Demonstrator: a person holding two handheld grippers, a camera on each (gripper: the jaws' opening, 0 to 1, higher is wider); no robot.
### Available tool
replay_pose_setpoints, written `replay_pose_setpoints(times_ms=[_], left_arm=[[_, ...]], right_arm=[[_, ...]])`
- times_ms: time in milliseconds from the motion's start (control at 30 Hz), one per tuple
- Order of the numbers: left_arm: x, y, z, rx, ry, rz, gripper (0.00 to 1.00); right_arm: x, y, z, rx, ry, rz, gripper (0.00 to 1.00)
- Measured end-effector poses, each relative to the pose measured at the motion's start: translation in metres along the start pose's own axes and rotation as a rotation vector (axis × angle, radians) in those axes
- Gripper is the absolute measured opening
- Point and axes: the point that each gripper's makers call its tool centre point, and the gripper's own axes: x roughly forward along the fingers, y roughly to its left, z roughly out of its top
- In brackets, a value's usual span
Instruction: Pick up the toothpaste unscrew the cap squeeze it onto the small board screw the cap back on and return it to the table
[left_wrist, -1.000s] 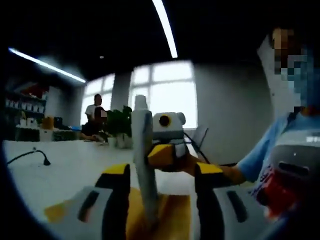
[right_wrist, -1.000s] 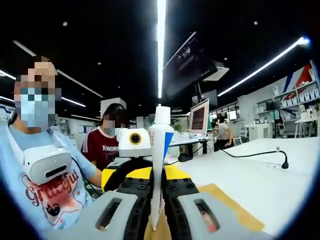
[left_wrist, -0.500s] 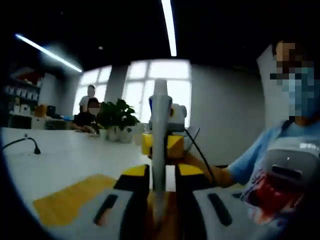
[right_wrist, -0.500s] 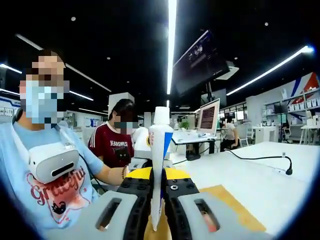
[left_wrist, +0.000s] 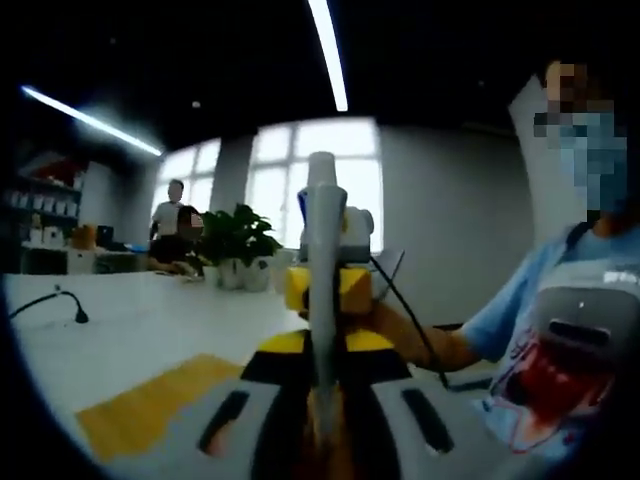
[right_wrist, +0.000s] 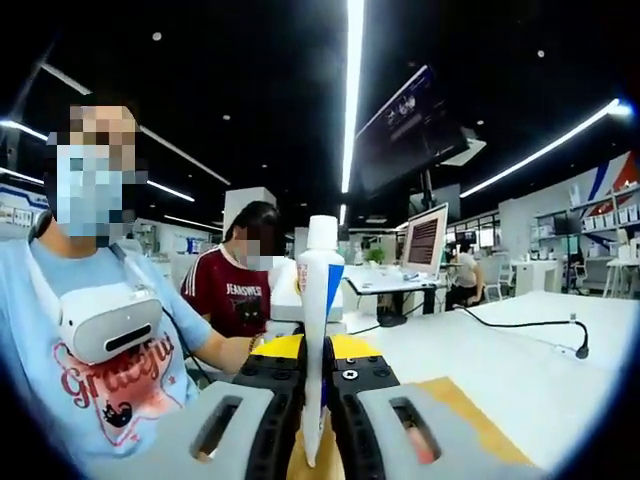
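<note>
A: Office hall, dark ceiling with strip lights; white tabletop (right_wrist: 520, 360) with a yellow-orange flat board (left_wrist: 150, 405) lying on it. White toothpaste tube with blue and red print (right_wrist: 318, 330) stands upright, cap end up, lifted off the tabletop.

B: Who has it?

A: Right hand-held gripper (right_wrist: 312, 400) is closed on the lower body of the tube. In the left gripper view, the left hand-held gripper (left_wrist: 322, 385) has its jaws drawn in close on either side of the same tube (left_wrist: 322, 300); they look clamped on it, though blur softens the contact.

B: Step in hand?

A: By my reading, getting set to unscrew. White cap (right_wrist: 321, 232) is on and untouched. To do it well: one gripper keeps the body fixed, low and firm but not crushing, or paste will spurt once it opens. The other should move up onto the cap squarely and twist about the tube's long axis. Both sit low on the body now, so one needs a regrip higher.

B: Hard to make out?

A: Tube's bottom end is buried between the jaws. Left gripper view is smeared; cap reads as a pale tip. Board is cut off by the grippers. Seated people and a black cable (right_wrist: 520, 325) lie far off.
</note>
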Motion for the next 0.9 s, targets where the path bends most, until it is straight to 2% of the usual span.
replay_pose_setpoints(times_ms=[167, 300, 367, 500, 600, 700, 767, 900], left_arm=[[-0.001, 0.0, 0.003, 0.013, -0.017, 0.003, 0.09], [-0.001, 0.001, 0.002, 0.012, -0.013, 0.005, 0.09], [-0.001, -0.001, 0.002, 0.01, -0.017, -0.001, 0.09], [-0.002, -0.002, 0.002, -0.001, -0.017, -0.007, 0.09], [-0.001, -0.004, 0.002, 0.001, -0.013, -0.012, 0.09], [0.0, -0.005, -0.001, 0.013, 0.004, -0.009, 0.09], [0.001, -0.007, -0.001, 0.006, 0.002, -0.016, 0.09], [-0.001, -0.008, 0.002, 0.0, -0.015, -0.024, 0.09]], right_arm=[[0.0, -0.001, 0.005, 0.012, -0.039, 0.005, 0.07], [0.0, 0.001, 0.016, 0.074, -0.113, 0.022, 0.08], [0.001, 0.002, 0.016, 0.069, -0.115, 0.027, 0.08], [0.002, 0.004, 0.025, 0.055, -0.166, 0.027, 0.09], [0.003, 0.006, 0.032, -0.005, -0.197, 0.022, 0.12], [0.004, 0.007, 0.036, -0.024, -0.191, 0.025, 0.15], [0.006, 0.005, 0.037, -0.135, -0.16, -0.014, 0.15], [0.01, 0.008, 0.04, -0.116, -0.141, -0.017, 0.15]])
